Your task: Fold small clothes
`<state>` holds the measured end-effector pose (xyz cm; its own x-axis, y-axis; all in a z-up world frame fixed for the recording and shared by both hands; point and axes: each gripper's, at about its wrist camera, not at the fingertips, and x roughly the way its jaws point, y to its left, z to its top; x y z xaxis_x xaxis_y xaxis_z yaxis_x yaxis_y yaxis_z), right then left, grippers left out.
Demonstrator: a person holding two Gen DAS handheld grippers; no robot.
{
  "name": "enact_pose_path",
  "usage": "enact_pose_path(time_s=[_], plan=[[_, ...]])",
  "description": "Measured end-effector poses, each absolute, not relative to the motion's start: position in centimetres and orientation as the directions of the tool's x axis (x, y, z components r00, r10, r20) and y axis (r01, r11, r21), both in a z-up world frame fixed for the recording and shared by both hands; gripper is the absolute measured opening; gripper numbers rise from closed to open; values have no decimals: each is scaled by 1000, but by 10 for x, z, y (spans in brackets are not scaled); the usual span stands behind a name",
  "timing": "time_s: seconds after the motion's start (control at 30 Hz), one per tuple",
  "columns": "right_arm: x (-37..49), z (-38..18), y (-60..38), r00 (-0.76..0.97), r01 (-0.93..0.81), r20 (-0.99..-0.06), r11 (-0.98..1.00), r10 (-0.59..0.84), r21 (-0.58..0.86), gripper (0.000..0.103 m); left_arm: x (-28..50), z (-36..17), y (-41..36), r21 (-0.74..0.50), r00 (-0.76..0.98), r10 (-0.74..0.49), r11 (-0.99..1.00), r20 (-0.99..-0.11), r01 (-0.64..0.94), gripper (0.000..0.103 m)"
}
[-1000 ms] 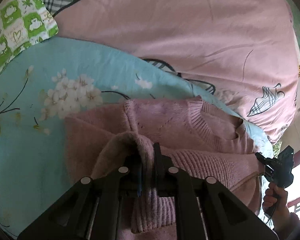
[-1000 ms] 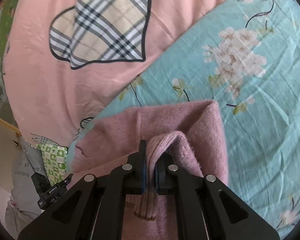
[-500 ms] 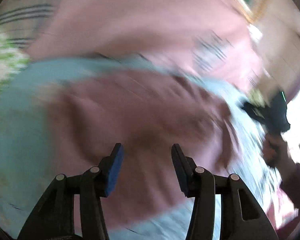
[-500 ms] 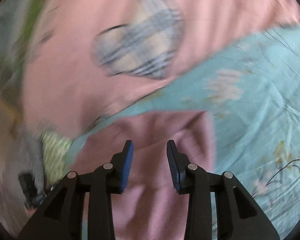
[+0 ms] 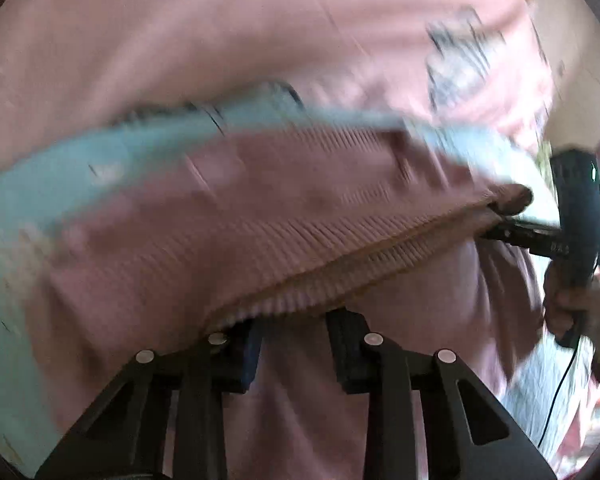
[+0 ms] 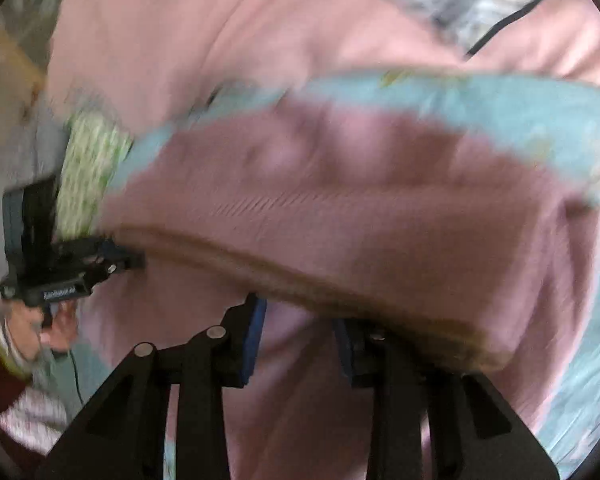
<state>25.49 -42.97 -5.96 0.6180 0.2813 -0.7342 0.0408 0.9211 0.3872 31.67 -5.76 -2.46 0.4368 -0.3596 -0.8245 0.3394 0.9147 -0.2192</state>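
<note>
While both views are smeared with motion, the main items can be listed.

Item: pink knit sweater (image 5: 260, 208), lying on a light blue floral sheet (image 5: 60, 184) on the bed, with a pink quilt (image 5: 260, 32) beyond it on the far side. A ribbed edge runs across the near part of the garment, over another layer of the same knit, so it appears folded over at least once.

Left hand-held gripper (image 5: 294, 344): jaws spread apart with a clear gap, holding nothing, its tips right at the ribbed edge.

Right hand-held gripper (image 6: 300, 340): jaws likewise apart; the ribbed edge drapes over the right finger, but nothing is pinched between the two.

Progress, as a judgement: one fold looks laid down and released. Remaining, probably: a further fold to make the sweater compact, and smoothing. Blur hides the sleeves and the exact outline, so the fold count cannot be confirmed.
</note>
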Motion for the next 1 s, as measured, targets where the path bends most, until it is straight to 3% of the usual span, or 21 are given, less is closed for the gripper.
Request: enact_pose_path(time_s=[0.2, 0.3, 0.33, 0.4, 0.47, 0.6, 0.73, 1.0], plan=[[260, -40, -503, 752, 310, -651, 815, 106, 490, 36, 363, -18, -23, -258, 520, -280, 959, -807, 116, 34], [247, -31, -513, 772, 339, -629, 780, 88, 526, 36, 358, -12, -18, -293, 530, -294, 952, -795, 89, 36], [240, -27, -512, 780, 333, -620, 783, 85, 525, 37, 349, -5, -20, -283, 545, -294, 953, -785, 106, 39], [225, -18, -507, 793, 306, -602, 792, 95, 528, 38, 335, 5, -24, -276, 558, -310, 950, -769, 148, 59], [210, -11, -498, 805, 283, -583, 792, 111, 541, 42, 322, 14, -28, -259, 549, -331, 944, -768, 206, 68], [176, -9, -479, 808, 254, -571, 786, 148, 563, 46, 305, 26, -16, -208, 549, -283, 958, -786, 196, 69], [148, -10, -457, 797, 254, -589, 809, 136, 531, 46, 276, 30, 5, -302, 542, -334, 941, -771, 150, 69], [104, -35, -438, 743, 294, -652, 800, 153, 523, 46, 197, -15, -10, -327, 420, -369, 930, -829, 171, 69]])
